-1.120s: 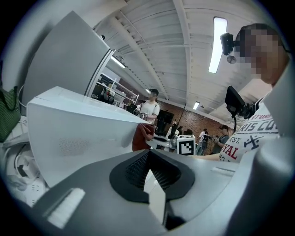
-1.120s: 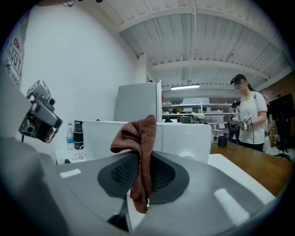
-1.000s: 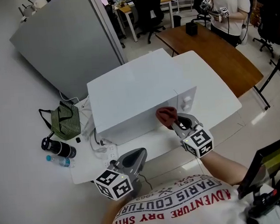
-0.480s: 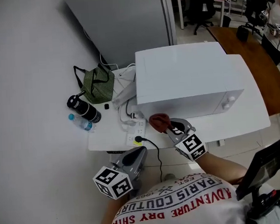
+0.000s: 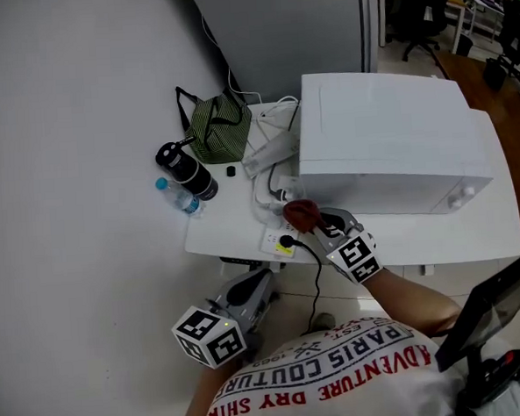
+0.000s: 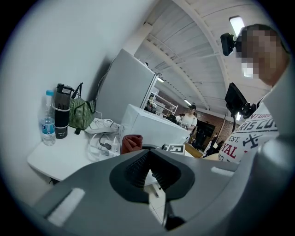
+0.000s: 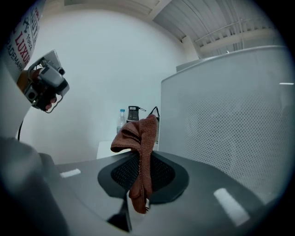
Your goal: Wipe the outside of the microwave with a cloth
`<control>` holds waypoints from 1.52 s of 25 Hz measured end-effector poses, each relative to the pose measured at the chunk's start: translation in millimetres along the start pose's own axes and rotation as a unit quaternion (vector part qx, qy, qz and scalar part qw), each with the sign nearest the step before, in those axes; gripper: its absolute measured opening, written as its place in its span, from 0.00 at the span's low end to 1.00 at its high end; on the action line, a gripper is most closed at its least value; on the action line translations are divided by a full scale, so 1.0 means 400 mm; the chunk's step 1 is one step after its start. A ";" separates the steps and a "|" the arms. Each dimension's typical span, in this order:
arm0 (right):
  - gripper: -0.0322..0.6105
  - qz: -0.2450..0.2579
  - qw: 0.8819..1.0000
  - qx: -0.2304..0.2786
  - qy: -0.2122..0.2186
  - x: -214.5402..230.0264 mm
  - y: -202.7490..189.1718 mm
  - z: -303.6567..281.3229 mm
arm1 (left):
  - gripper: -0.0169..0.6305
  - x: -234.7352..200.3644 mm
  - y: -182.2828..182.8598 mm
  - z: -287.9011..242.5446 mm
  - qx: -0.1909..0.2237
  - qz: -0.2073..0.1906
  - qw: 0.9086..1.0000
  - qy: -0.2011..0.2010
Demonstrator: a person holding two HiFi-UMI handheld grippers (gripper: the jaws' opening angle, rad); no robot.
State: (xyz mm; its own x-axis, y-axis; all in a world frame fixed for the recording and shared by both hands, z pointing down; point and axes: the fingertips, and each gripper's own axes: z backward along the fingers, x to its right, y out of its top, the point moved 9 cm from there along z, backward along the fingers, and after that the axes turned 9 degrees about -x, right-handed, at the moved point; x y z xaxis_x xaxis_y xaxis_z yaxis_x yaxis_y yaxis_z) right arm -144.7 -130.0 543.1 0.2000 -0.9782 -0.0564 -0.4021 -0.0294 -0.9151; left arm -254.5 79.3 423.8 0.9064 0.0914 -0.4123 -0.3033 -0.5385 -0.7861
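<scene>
Microwave [image 5: 388,142]: vented side panel faces the cloth [image 5: 301,213], just beside it.
Right gripper [image 5: 317,226] nearer, clamped on cloth; left gripper [image 5: 250,291] closed, empty, well apart from microwave.

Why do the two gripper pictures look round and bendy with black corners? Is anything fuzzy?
Left gripper view: the wide-angle lens curves the white ceiling beams and leaves black corners. Right gripper view: same rounding, the dotted side of the white microwave bulges; the rust-red cloth looks sharp. Head view: lines look straight, light is soft and even, nothing blurred.
</scene>
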 end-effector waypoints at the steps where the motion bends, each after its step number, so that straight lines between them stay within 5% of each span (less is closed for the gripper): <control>1: 0.12 -0.001 1.000 -0.006 -0.001 0.005 -0.008 -0.004 | 0.04 0.001 0.001 -0.002 -0.002 0.000 1.000 0.000; 14: 0.12 -0.042 0.996 -0.024 -0.071 0.149 -0.106 0.135 | 0.04 0.077 0.049 -0.173 -0.046 -0.044 0.995 -0.072; 20: 0.12 -0.080 0.986 -0.033 -0.145 0.241 -0.189 0.303 | 0.04 0.166 0.076 -0.320 -0.079 -0.078 0.983 -0.144; 28: 0.12 -0.142 0.954 -0.047 -0.259 0.353 -0.288 0.532 | 0.04 0.294 0.101 -0.469 -0.120 -0.124 0.958 -0.228; 38: 0.12 -0.150 0.948 -0.059 -0.275 0.384 -0.310 0.613 | 0.04 0.350 0.113 -0.510 -0.125 -0.135 0.951 -0.250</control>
State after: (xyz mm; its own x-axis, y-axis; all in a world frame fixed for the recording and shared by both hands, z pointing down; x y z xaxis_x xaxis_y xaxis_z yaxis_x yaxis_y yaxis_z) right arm 155.0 -226.1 549.9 0.7443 -0.6671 -0.0303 -0.3441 -0.3443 -0.8735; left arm -81.3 -103.2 424.5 0.6698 0.6071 -0.4276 0.0566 -0.6159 -0.7858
